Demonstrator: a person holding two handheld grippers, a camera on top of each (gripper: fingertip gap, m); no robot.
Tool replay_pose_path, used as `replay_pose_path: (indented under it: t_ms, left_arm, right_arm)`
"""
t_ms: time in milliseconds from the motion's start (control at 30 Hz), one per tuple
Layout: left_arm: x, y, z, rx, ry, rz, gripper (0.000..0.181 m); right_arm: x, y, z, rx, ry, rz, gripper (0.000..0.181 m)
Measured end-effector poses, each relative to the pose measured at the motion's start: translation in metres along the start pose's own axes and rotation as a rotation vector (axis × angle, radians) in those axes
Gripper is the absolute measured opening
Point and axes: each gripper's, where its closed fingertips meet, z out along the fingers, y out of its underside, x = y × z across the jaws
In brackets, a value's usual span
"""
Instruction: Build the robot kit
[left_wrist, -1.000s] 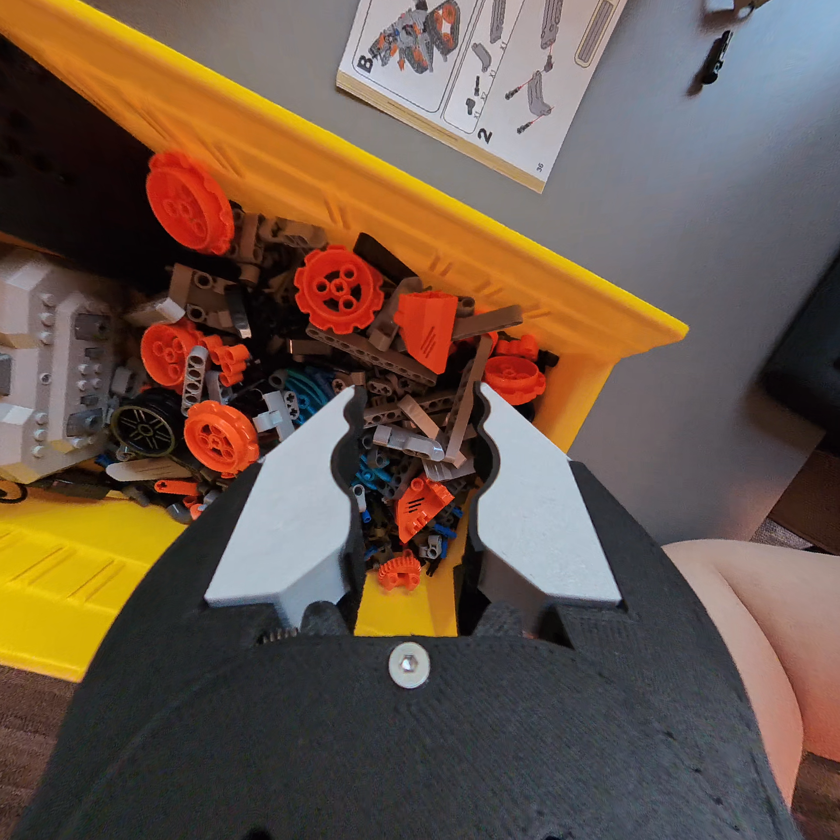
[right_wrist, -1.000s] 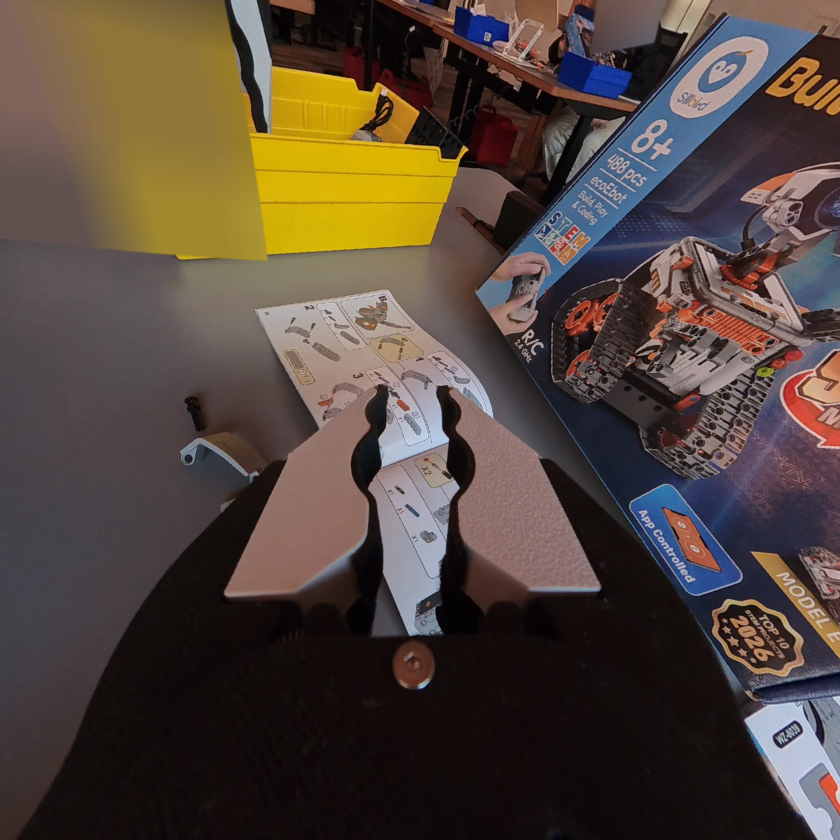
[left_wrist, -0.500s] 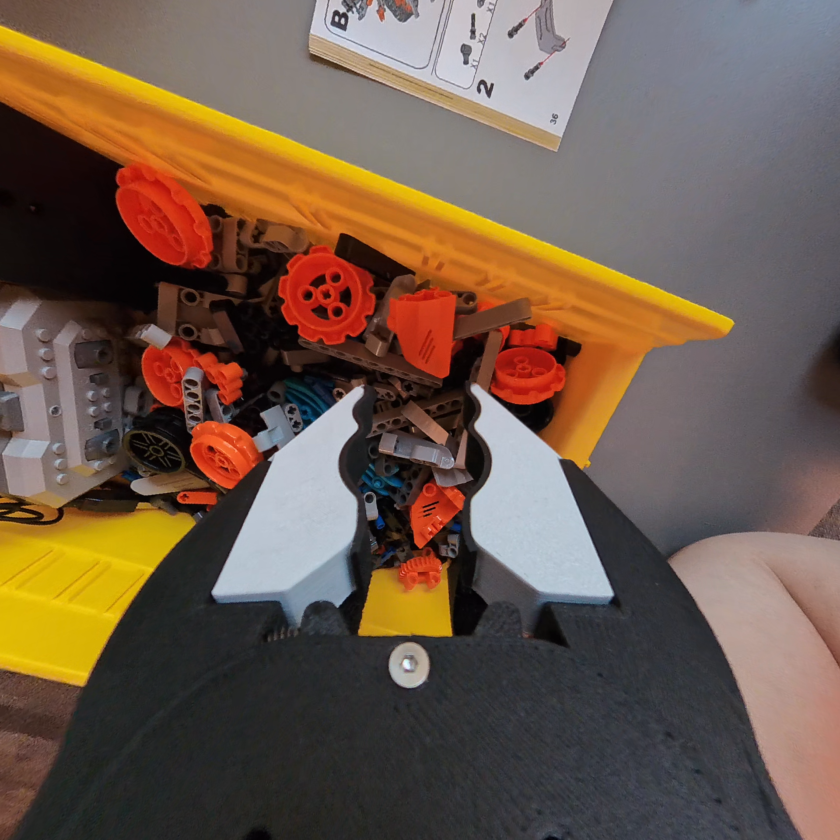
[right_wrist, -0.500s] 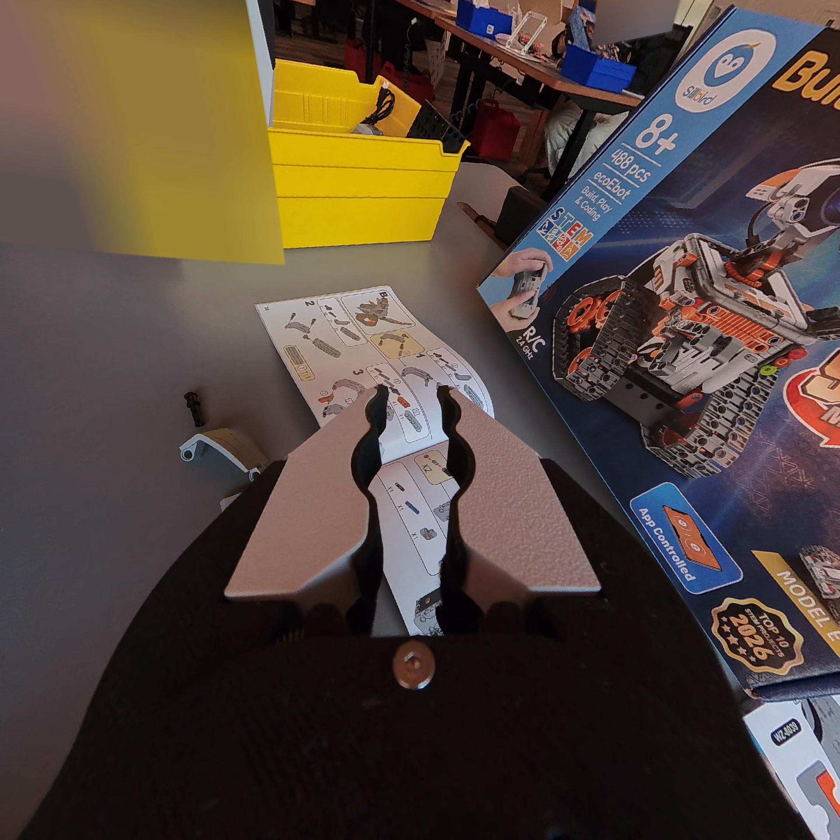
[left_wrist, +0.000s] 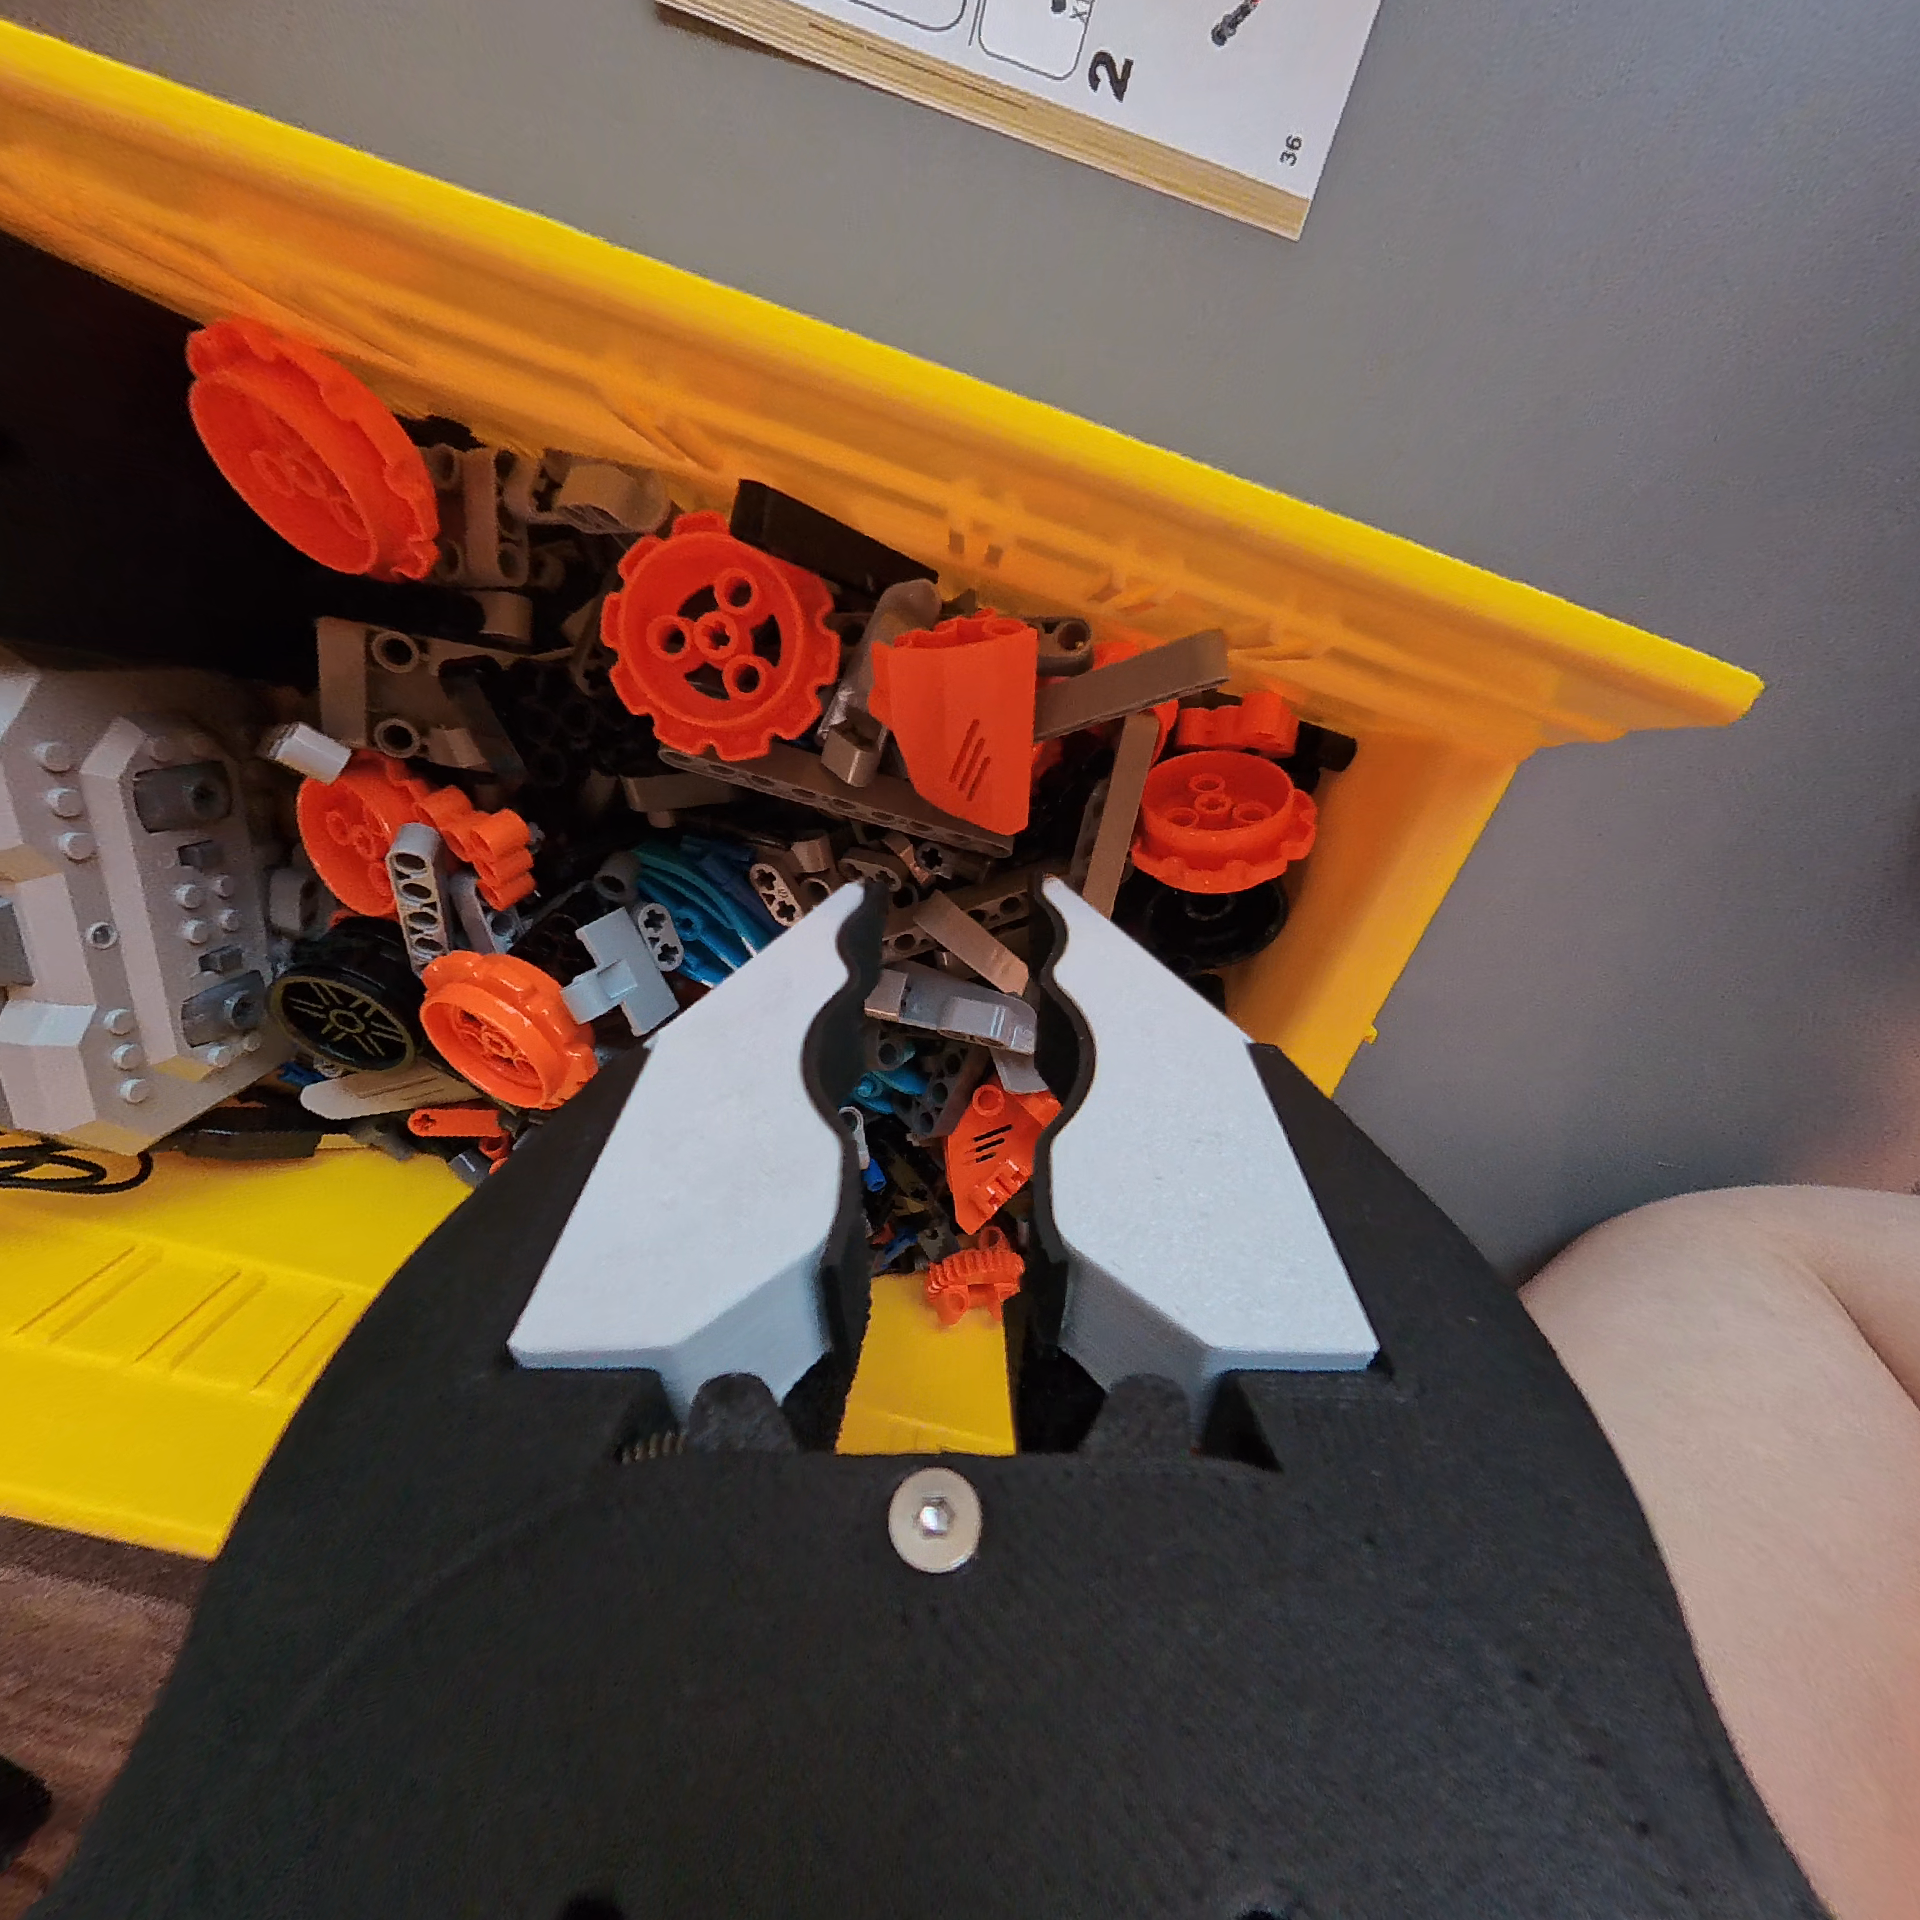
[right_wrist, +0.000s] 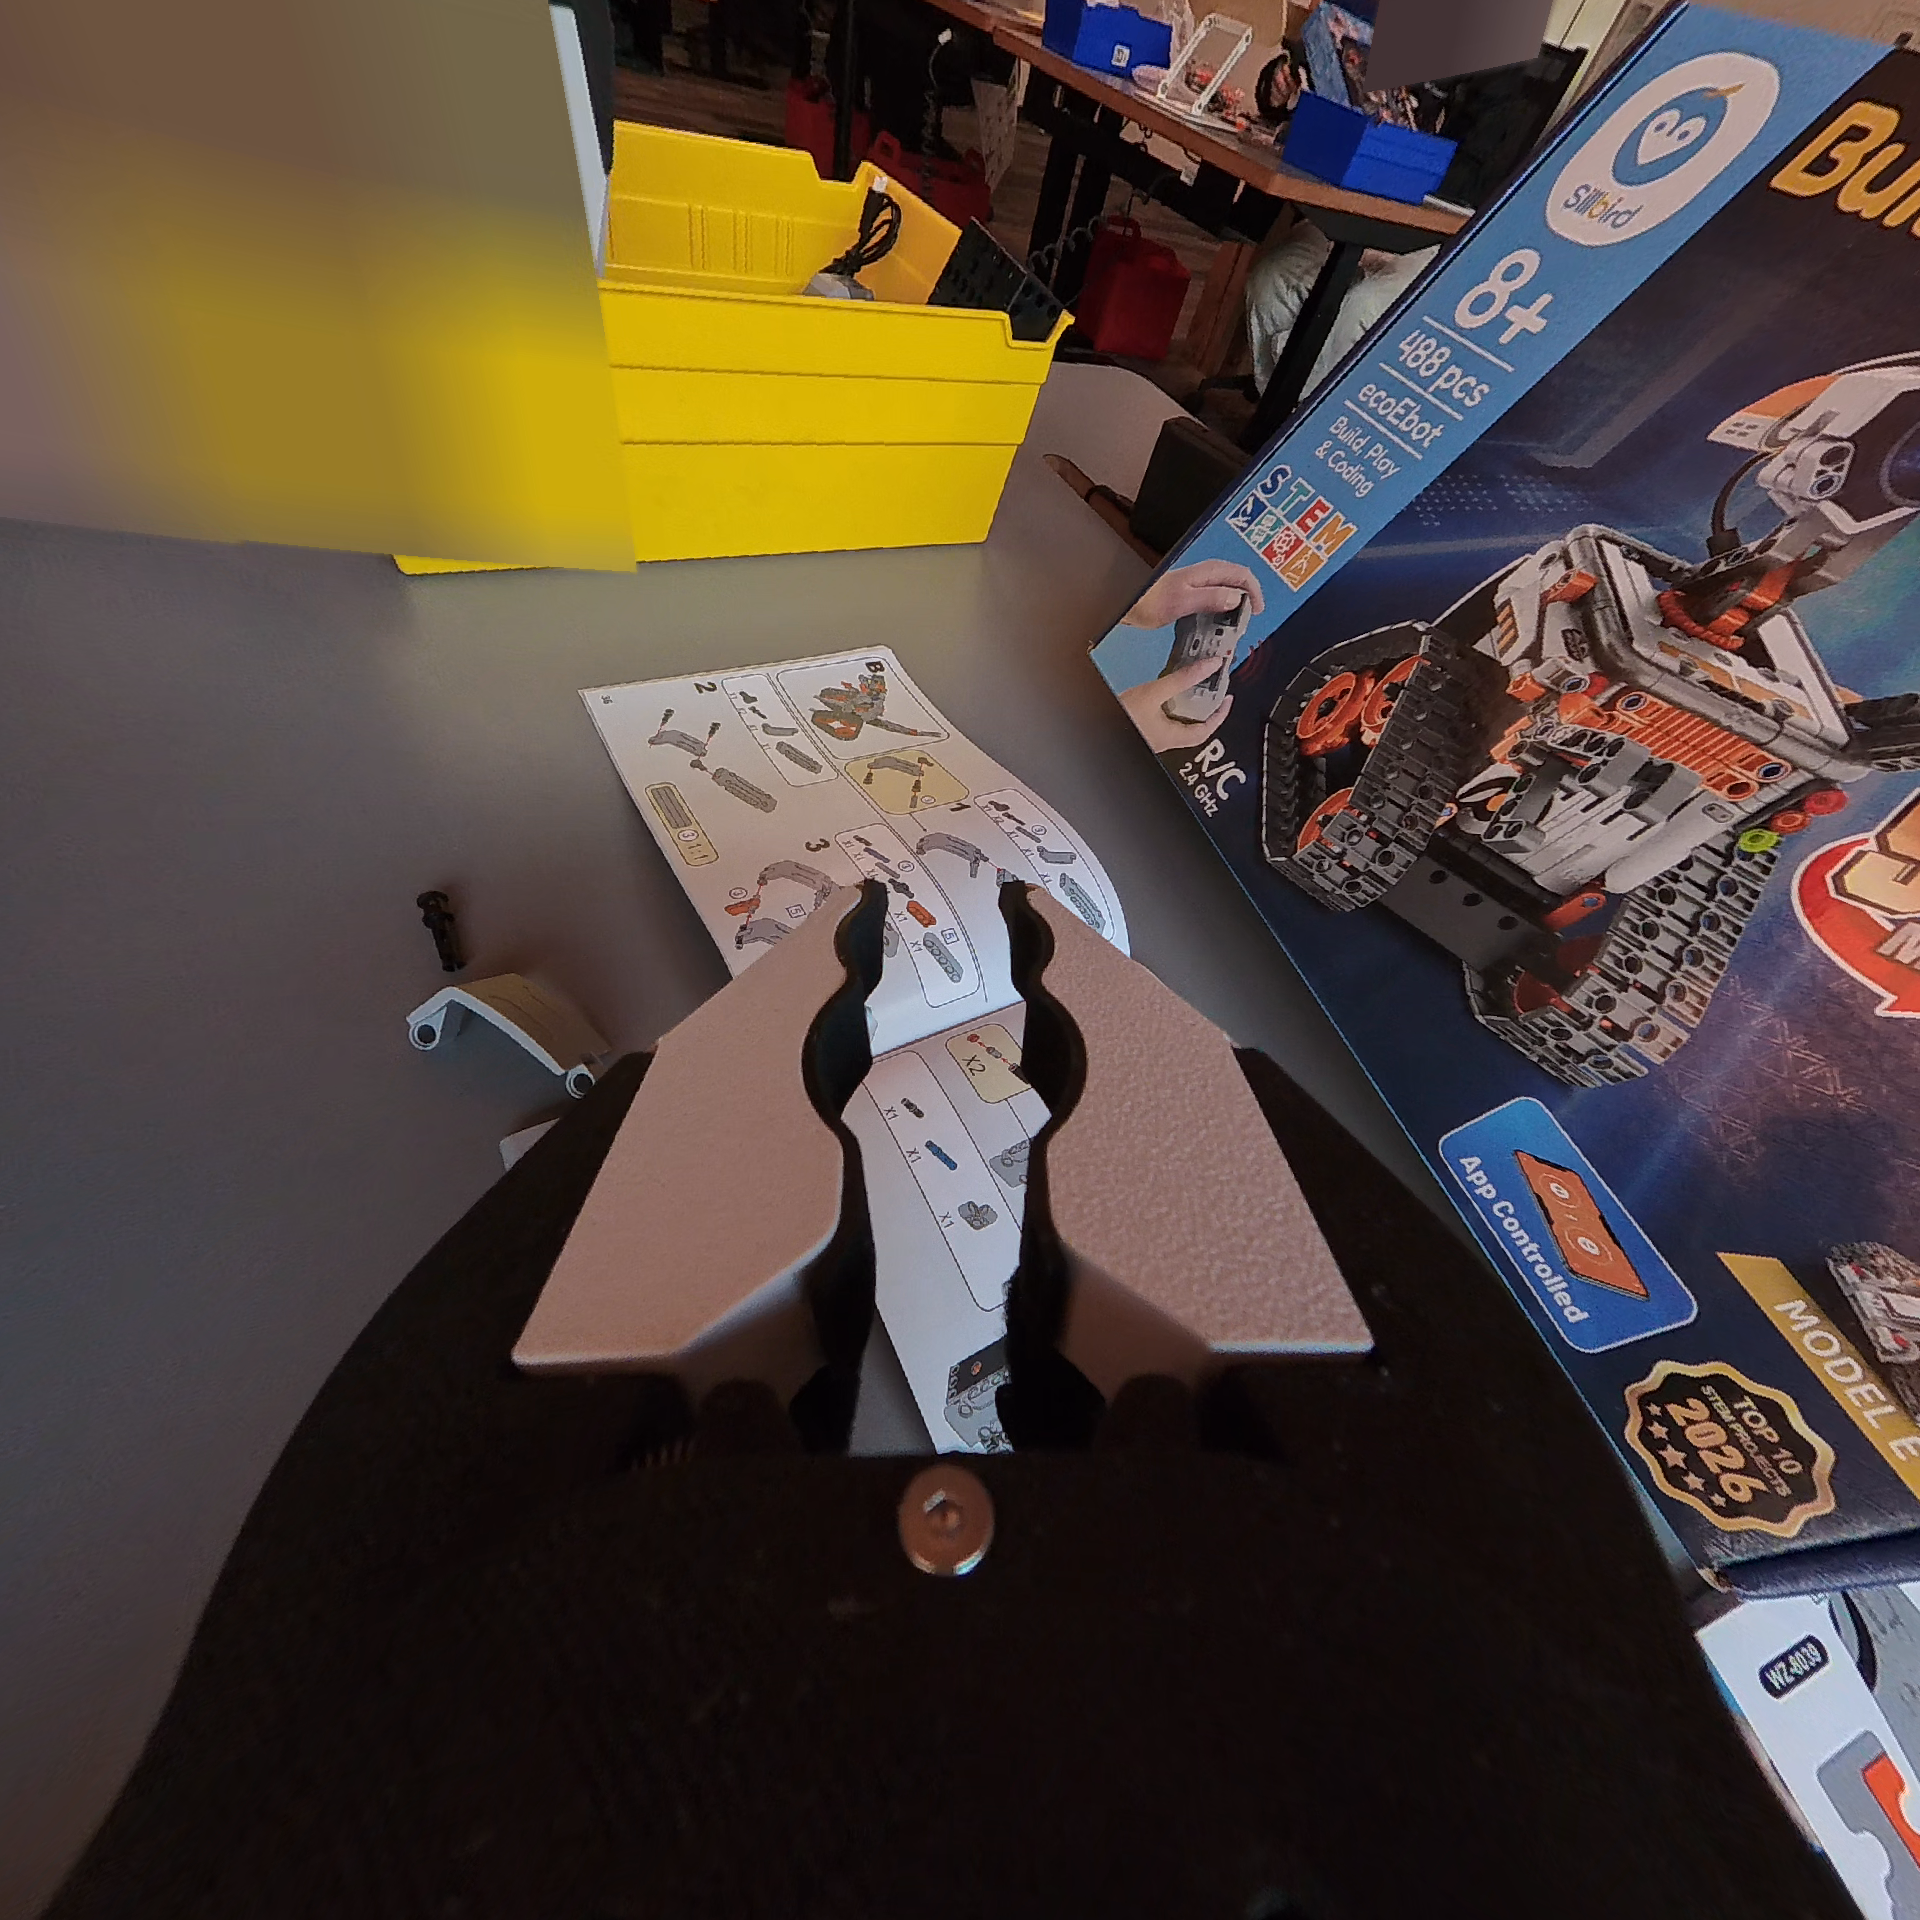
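My left gripper (left_wrist: 954, 896) is open and empty above a yellow bin (left_wrist: 935, 457) full of loose building parts. Grey beams (left_wrist: 956, 1008) and a small orange panel (left_wrist: 987, 1153) lie right under its jaws. Orange toothed wheels (left_wrist: 717, 649) and a bigger orange panel (left_wrist: 961, 717) lie farther in. My right gripper (right_wrist: 940, 894) is open and empty above an open instruction booklet (right_wrist: 831, 790) on the grey table. A light grey curved part (right_wrist: 499, 1023) and a small black pin (right_wrist: 442, 925) lie to its left.
A white and grey motor block (left_wrist: 104, 914) sits at the bin's left end. A large blue kit box (right_wrist: 1558, 727) stands right of the booklet. The yellow bin (right_wrist: 810, 436) stands at the back of the table. A person's bare arm (left_wrist: 1745, 1507) is at the right. Across from one pair of fingers to the other is roughly 30 centimetres. The small black pin (right_wrist: 442, 925) lies some 15 centimetres from my right tips, 25 centimetres from my left tips.
My left gripper has moved closer to the bin's parts and its jaws have narrowed a little. My right gripper has barely moved.
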Motion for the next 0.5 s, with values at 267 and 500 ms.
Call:
replay_pose_path:
  t_ms: [267,500]
  left_arm:
    - [0.002,0.000,0.014,-0.049,0.020,0.025,0.028]
    - [0.003,0.000,0.018,-0.076,0.022,0.034,0.025]
  right_arm:
    - [-0.001,-0.001,-0.001,0.003,-0.005,0.000,0.023]
    - [0.000,-0.001,-0.001,0.002,-0.004,0.005,0.023]
